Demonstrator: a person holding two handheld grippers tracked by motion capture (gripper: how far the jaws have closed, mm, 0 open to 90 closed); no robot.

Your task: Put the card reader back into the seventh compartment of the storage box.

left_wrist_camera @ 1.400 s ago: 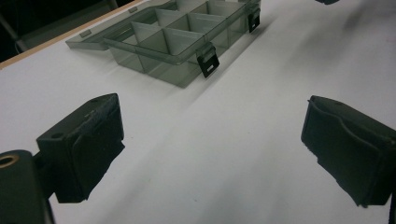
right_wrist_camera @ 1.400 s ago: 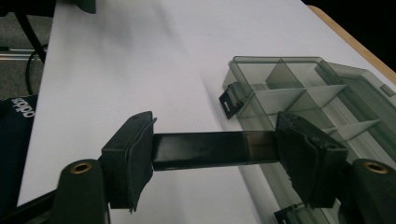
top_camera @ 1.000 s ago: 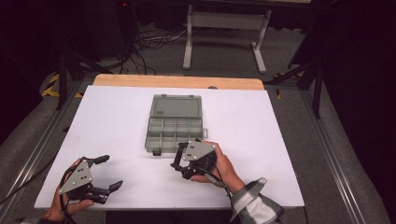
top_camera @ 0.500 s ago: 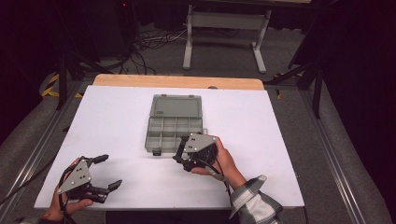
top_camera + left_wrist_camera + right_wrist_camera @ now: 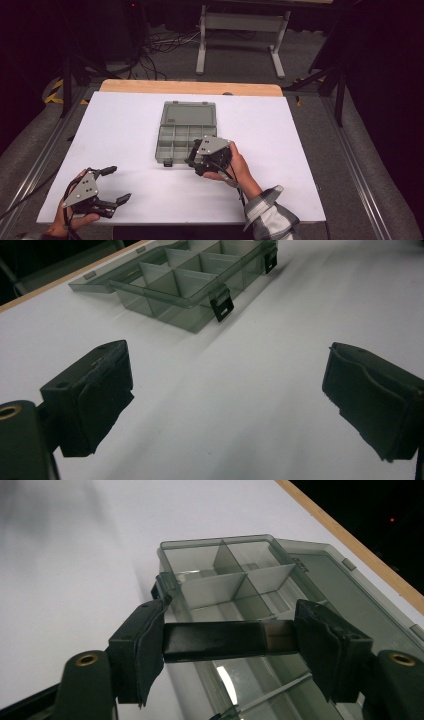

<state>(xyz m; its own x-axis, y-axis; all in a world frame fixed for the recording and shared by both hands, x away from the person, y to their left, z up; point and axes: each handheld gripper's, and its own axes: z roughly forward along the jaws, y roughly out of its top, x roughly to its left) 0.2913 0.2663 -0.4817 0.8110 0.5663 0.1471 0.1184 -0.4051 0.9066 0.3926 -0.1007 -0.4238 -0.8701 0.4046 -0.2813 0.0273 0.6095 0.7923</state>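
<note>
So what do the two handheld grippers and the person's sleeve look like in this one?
Both are black two-jaw tools with a grey three-cornered plate on top: the left gripper and the right gripper. The jaws end in blocky black pads with worn, fraying edges, and brass-coloured rivets sit at the jaw bases. A thin dark cable trails from each. The right forearm wears a plaid sleeve.

White table point(image 5: 125, 125), wooden far edge point(image 5: 190, 87) (cables point(image 5: 155, 50) behind)

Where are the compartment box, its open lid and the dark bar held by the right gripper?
compartment box point(image 5: 175, 142): high view, divider grid.
open lid point(image 5: 188, 113): high view, flat panel.
dark bar point(image 5: 215, 640): right gripper view, its middle.
</note>
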